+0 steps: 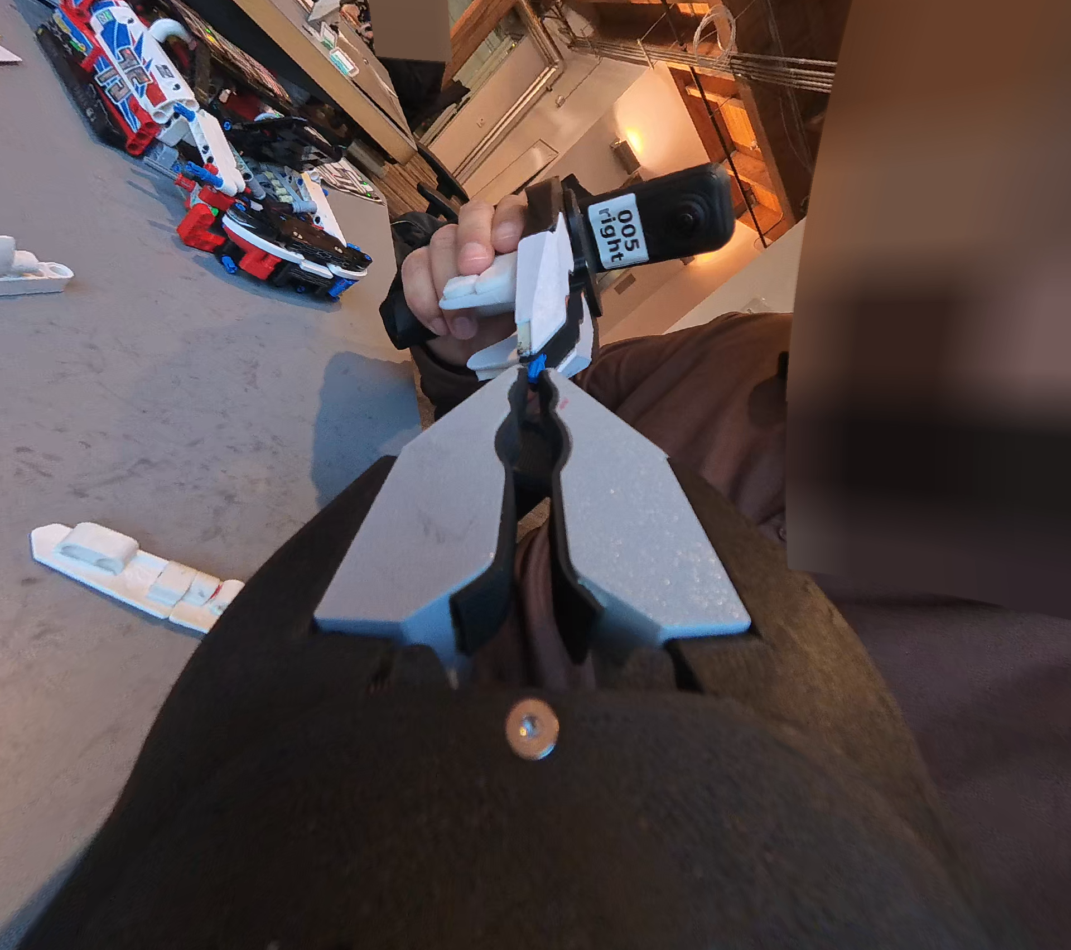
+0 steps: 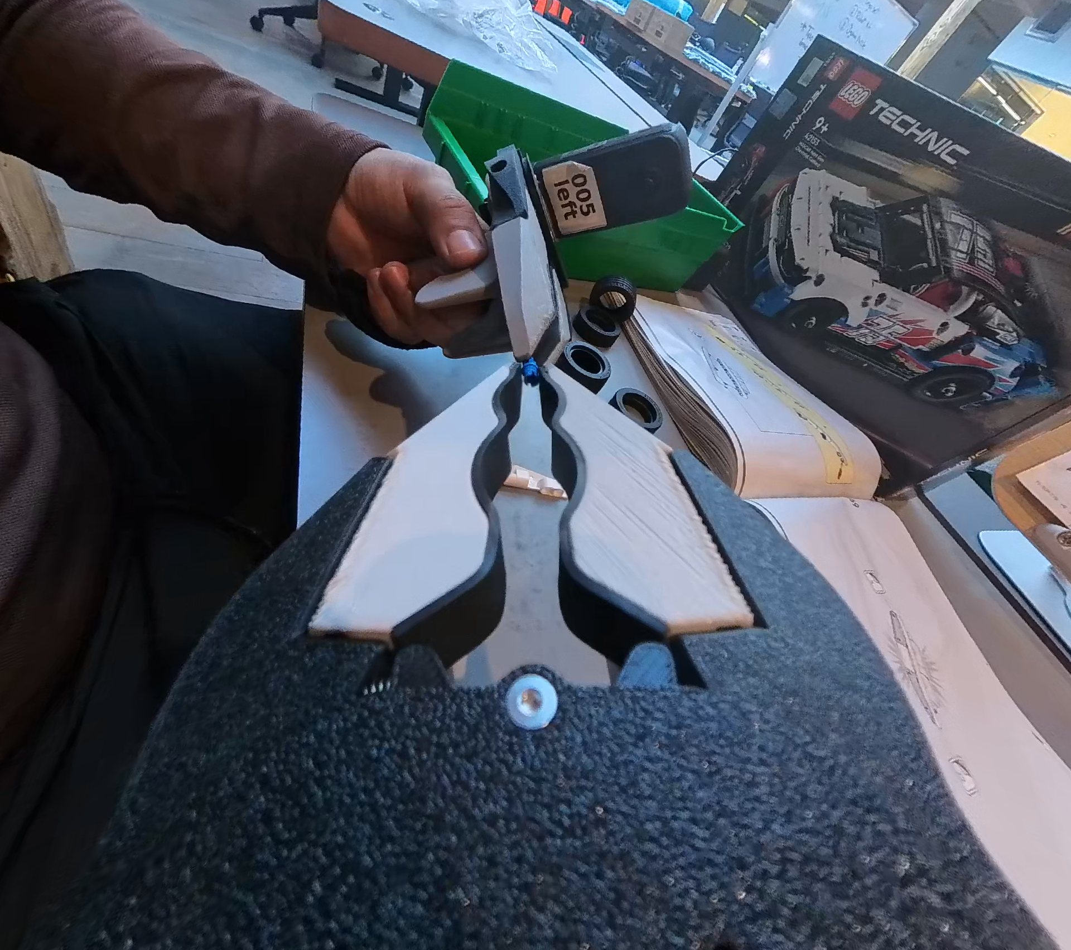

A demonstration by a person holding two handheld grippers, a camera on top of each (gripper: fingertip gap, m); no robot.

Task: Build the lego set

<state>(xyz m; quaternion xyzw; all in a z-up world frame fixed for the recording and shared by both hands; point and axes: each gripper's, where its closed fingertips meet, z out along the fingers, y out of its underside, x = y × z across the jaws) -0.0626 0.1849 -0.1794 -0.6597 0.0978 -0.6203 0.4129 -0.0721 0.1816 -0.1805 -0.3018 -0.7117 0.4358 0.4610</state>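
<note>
Two tools meet tip to tip over the bench (image 2: pixel 359 400) edge, a small blue pin (image 2: pixel 530 373) pinched between them; which tool (image 1: pixel 530 378) truly grips cannot be told. Black tyres (image 2: pixel 588 366), a manual (image 2: pixel 771 418) and a green bin (image 2: pixel 637 238), contents unseen, are shown only rightward; the part-built car (image 1: pixel 174 111) only leftward.

Tyres (image 2: pixel 591 359) and open booklet (image 2: pixel 771 418) crowd right — bare table (image 2: pixel 348 400) left

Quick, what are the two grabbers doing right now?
Left hand-held gripper: shut on the blue pin.
Right hand-held gripper: shut on the same blue pin, tip to tip with the left one.
</note>
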